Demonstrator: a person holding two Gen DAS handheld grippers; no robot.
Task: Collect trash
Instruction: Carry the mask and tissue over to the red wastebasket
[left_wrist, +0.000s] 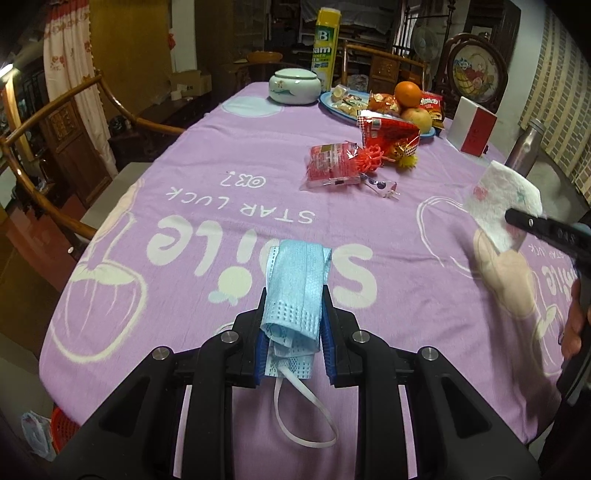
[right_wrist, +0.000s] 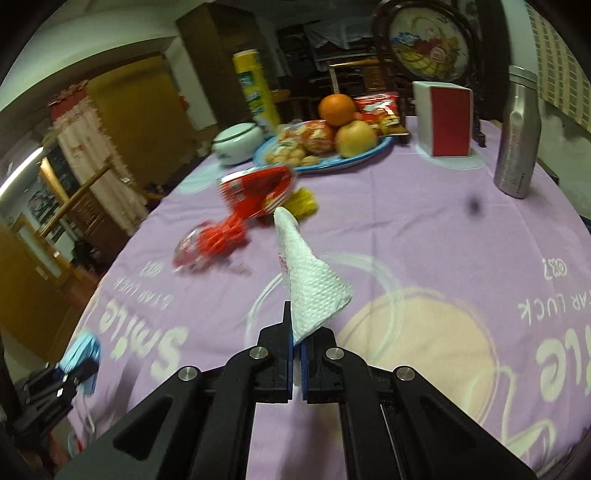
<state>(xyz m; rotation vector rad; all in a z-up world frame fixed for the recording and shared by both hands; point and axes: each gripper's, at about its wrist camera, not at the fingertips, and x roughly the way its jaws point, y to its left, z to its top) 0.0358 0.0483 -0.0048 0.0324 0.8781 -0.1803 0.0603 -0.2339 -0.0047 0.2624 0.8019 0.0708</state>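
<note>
My left gripper (left_wrist: 293, 295) is shut on a crumpled blue face mask (left_wrist: 295, 291), whose white ear loop hangs below the fingers. The same mask (right_wrist: 83, 350) shows at the lower left of the right wrist view, held above the purple tablecloth (right_wrist: 406, 229). My right gripper (right_wrist: 297, 325) is shut on a white paper tissue (right_wrist: 314, 288) that sticks up from the pads. In the left wrist view that tissue (left_wrist: 498, 199) hangs at the right, pinched by the black fingers (left_wrist: 532, 223). Red snack wrappers (left_wrist: 332, 166) and a red ornament lie mid-table.
A blue plate (right_wrist: 373, 151) with an orange, an apple and snacks stands at the far side, beside a white lidded jar (left_wrist: 293, 86), a yellow can (left_wrist: 325, 44), a red-and-white box (right_wrist: 443, 118) and a steel bottle (right_wrist: 517, 136). Wooden chairs (left_wrist: 55, 122) line the left.
</note>
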